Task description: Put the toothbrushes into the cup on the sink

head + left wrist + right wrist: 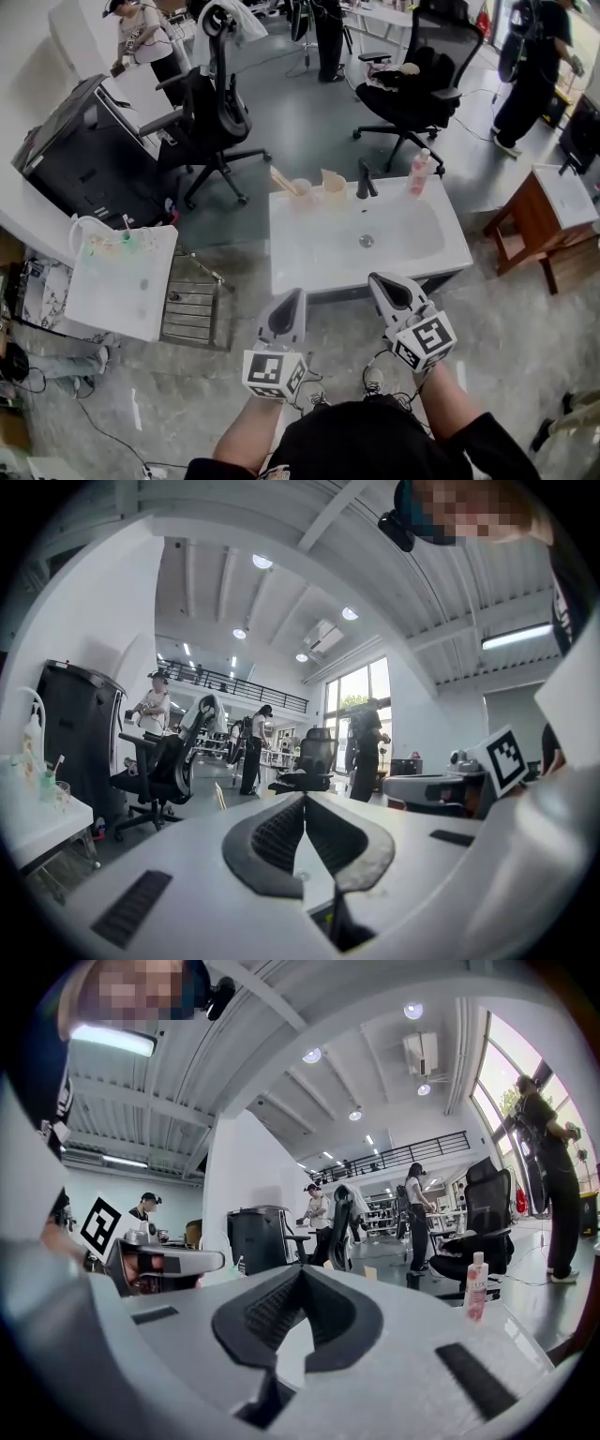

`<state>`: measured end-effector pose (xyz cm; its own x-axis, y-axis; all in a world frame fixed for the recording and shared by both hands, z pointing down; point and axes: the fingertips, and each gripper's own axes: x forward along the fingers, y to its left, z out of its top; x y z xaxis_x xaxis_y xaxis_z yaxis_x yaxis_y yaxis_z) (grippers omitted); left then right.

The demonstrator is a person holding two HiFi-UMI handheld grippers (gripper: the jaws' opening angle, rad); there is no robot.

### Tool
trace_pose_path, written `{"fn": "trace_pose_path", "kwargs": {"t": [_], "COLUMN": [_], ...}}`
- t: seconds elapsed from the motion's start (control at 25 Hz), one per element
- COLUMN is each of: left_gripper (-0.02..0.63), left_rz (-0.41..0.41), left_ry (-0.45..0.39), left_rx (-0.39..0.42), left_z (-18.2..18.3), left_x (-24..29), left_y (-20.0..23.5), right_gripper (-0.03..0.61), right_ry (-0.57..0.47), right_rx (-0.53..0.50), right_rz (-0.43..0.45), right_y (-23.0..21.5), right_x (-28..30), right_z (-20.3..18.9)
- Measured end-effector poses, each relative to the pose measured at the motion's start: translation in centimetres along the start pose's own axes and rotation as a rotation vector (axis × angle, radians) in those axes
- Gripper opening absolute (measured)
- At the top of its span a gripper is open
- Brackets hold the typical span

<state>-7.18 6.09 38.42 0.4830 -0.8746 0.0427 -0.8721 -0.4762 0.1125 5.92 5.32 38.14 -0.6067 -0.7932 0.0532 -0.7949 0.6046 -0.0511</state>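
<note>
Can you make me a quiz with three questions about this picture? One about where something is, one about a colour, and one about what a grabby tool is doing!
1. Where is the pink bottle?
A) on the floor
B) on the sink, right of the tap
C) on a chair

2. What colour is the tap?
A) black
B) red
C) yellow

3. How are the left tool's jaws?
A) wide open
B) gripping a toothbrush
C) shut, with nothing in them

Answers:
1 B: it stands on the sink's back edge beside the tap.
2 A: it looks dark against the white sink.
3 C: the jaws meet with nothing between them.
</note>
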Motion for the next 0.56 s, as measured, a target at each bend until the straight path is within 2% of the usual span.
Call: {"fn": "trace_pose_path", "kwargs": {"t": [0.56], "left_gripper": [0.006], "left_rz": [0.003], "left_ry": [-0.006], "left_rx": [0.009], "left_z": [0.18], "left_x": [0.42], "left_y": [-0.58], "right_gripper": [0.005], "right_ry": [-0.015], "right_rx": [0.002], "right_rz": [0.011], "right_y": [-0.47], "right_x": [-0.08], "right_z": [0.3]}}
